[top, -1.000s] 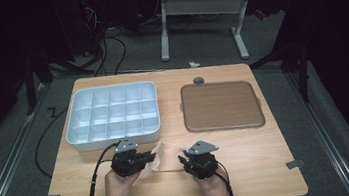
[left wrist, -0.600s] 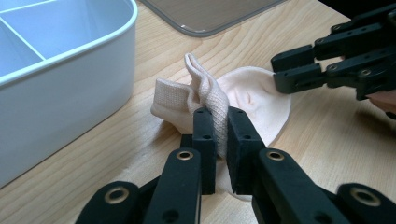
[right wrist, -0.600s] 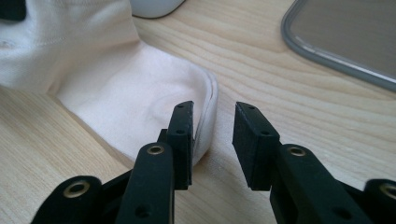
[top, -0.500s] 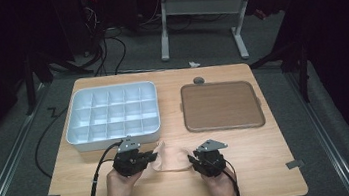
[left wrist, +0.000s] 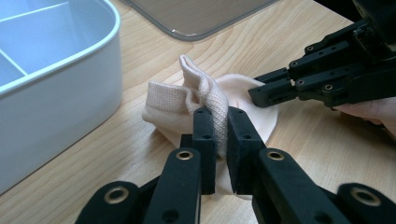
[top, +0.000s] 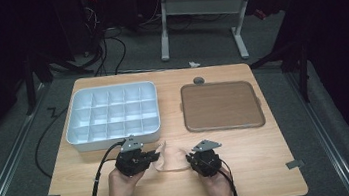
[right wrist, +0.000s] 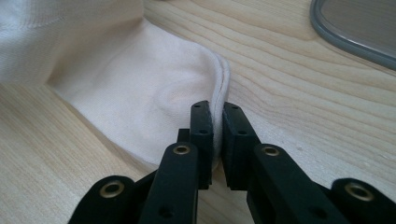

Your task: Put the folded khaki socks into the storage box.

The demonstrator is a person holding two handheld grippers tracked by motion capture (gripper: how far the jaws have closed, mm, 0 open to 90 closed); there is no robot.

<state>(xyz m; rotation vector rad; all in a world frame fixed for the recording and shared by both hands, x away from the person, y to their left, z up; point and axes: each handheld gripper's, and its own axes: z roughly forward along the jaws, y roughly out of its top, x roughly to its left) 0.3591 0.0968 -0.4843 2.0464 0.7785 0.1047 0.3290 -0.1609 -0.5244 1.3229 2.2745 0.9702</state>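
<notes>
We hold one cream sock (top: 169, 157) between both grippers near the table's (top: 270, 156) front edge.

Our left gripper (left wrist: 220, 135) is clamped on the ribbed cuff, and our right gripper (right wrist: 215, 135), whose jaws have just been closing, pinches the sock's far edge. The sock lies in front of the white box (top: 112, 116), with the brown tray (top: 221, 105) off toward the right edge.

White bin (top: 112, 116) just behind (tray (top: 221, 106) farther right)

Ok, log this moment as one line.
left hand-held gripper: shut on sock cuff | right hand-held gripper: just closed on sock edge | sock: on table
</notes>
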